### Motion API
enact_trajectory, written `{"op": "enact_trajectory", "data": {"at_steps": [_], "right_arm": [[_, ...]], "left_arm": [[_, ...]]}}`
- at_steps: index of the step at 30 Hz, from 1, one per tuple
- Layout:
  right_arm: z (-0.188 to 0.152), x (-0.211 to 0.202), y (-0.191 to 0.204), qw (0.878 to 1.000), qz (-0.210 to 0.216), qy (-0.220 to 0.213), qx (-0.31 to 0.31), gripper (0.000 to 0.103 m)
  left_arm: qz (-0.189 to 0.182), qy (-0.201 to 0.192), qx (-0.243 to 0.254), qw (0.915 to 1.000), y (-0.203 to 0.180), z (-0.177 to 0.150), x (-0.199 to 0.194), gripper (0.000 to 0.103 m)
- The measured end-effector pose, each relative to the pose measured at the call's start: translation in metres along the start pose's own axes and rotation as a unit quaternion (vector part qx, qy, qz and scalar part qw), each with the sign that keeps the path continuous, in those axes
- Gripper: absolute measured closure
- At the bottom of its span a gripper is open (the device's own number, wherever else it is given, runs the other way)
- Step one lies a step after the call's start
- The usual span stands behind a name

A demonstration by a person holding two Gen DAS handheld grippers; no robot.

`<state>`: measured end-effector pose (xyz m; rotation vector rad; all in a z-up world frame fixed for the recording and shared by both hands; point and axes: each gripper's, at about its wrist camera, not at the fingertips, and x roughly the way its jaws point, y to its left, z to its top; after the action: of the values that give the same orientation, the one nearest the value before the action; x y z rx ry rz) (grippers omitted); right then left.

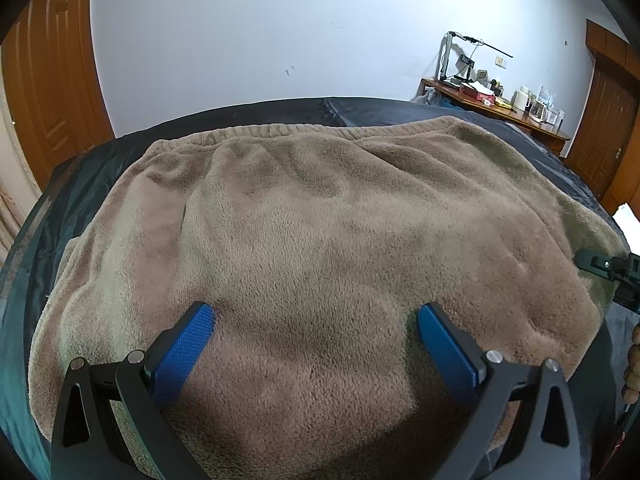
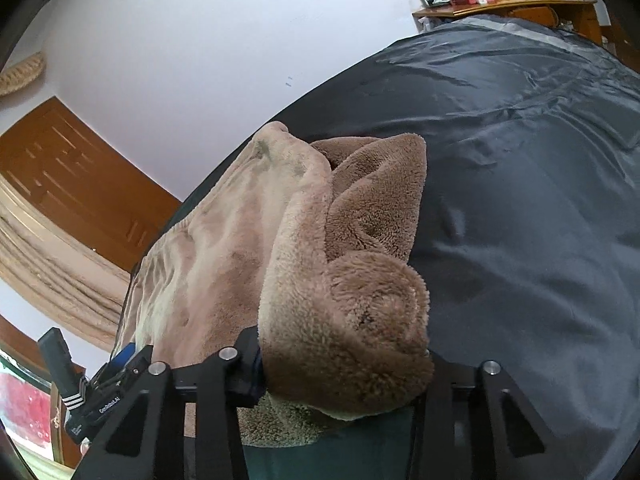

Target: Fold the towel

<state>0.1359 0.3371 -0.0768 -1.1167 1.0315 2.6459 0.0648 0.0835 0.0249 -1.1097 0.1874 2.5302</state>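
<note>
My left gripper (image 1: 316,316) hangs low over the towel (image 1: 320,220) spread on my dark bed (image 1: 280,110), fingers wide apart (nothing held); my right gripper (image 2: 344,360) is clamped on a lifted corner — desk (image 1: 520,114) beyond.

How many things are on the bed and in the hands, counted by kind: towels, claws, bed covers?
Brown fluffy towel: 1
Black two-finger claws with blue pads: 2, the left claw open above the towel, the right claw shut on a bunched towel corner
Dark shiny bed cover: 1
Total: 4
</note>
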Motion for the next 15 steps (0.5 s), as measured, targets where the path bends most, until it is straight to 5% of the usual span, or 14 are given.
{"op": "enact_trajectory", "data": {"at_steps": [15], "right_arm": [[0.003, 0.004, -0.009, 0.999, 0.023, -0.011, 0.041, 0.063]], "left_arm": [[-0.008, -0.004, -0.019, 0.9998, 0.01, 0.004, -0.008, 0.001]]}}
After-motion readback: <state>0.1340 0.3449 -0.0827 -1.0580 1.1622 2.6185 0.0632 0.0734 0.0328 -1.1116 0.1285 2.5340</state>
